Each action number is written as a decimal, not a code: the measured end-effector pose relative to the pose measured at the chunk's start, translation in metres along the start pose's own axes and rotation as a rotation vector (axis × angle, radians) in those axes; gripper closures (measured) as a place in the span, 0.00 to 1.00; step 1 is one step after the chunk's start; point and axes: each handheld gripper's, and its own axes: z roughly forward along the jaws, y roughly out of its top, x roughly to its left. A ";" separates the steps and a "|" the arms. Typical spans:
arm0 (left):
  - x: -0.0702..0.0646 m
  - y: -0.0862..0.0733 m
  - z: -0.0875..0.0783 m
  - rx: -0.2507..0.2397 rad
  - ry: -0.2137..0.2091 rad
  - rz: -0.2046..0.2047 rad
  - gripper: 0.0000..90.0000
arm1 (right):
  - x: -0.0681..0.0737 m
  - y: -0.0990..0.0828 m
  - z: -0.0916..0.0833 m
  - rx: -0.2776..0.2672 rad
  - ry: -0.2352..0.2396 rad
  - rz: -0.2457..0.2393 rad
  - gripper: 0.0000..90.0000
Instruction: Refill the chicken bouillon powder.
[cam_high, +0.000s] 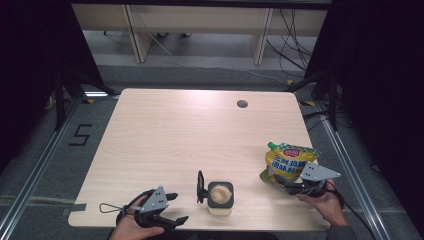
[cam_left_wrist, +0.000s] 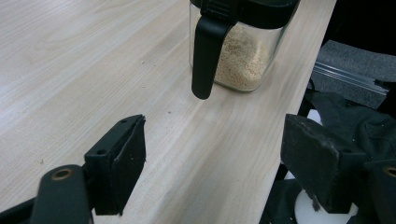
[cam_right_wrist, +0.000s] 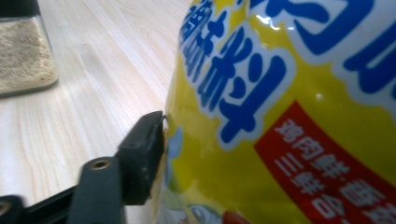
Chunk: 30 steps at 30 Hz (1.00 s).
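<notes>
The yellow seasoning pouch (cam_high: 288, 166) lies near the bench's (cam_high: 175, 140) right edge, the right hand-held gripper (cam_high: 301, 187) pinching its lower end. The lidded glass jar (cam_high: 220, 196) stands untouched nearby. The left hand-held gripper (cam_high: 167, 212) hangs spread and empty; pouring seems not yet begun.

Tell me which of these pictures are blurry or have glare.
High view: sharp enough, with bright glare on the far part of the pale wooden table. Left gripper view: the clear glass jar with black lid and handle is slightly soft. Right gripper view: the yellow plastic seasoning pouch is too close and blurred, with small glints.
</notes>
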 end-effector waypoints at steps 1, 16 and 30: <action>0.000 0.000 0.000 0.002 -0.007 -0.003 0.25 | 0.000 0.000 0.000 0.000 0.000 0.000 0.39; 0.001 0.000 -0.001 0.013 0.007 0.011 0.25 | 0.012 0.001 -0.022 0.042 -0.051 0.060 0.22; 0.000 0.000 -0.001 -0.010 0.003 -0.006 0.25 | 0.030 -0.001 -0.058 0.086 -0.203 0.155 0.23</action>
